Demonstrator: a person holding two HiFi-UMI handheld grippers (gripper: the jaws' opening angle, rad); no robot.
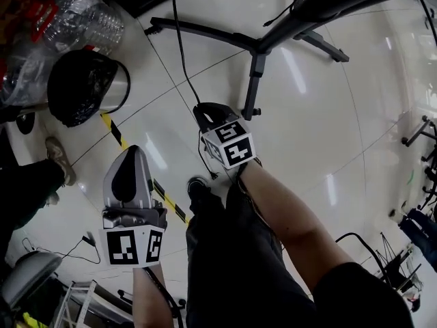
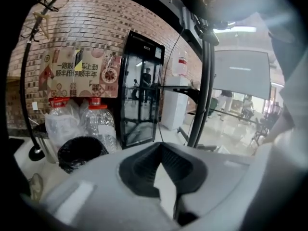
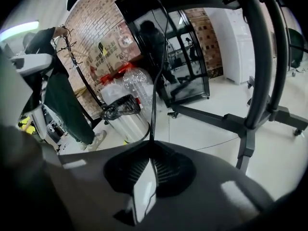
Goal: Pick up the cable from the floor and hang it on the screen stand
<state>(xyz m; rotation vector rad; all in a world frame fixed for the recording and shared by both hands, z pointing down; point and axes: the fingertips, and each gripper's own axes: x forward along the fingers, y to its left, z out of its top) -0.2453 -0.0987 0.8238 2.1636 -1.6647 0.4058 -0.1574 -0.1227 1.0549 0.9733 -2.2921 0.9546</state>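
A thin black cable (image 1: 179, 46) runs down from the top of the head view across the pale floor to my right gripper (image 1: 199, 108). In the right gripper view the cable (image 3: 155, 90) rises straight up out of the closed tips of the right gripper (image 3: 151, 146), which is shut on it. A slack end trails below the gripper toward my leg. The black screen stand (image 1: 256, 46) spreads its legs just right of that gripper, and its column (image 3: 250, 119) stands close by. My left gripper (image 1: 133, 149) hangs lower left, shut and empty (image 2: 161, 146).
A bin lined with a black bag (image 1: 85, 87) and clear water bottles (image 1: 82, 22) stand at the left. Yellow-black tape (image 1: 113, 132) crosses the floor. My own shoe (image 1: 198, 186) is below the right gripper. A glass-door cabinet (image 2: 139, 95) stands against the brick wall.
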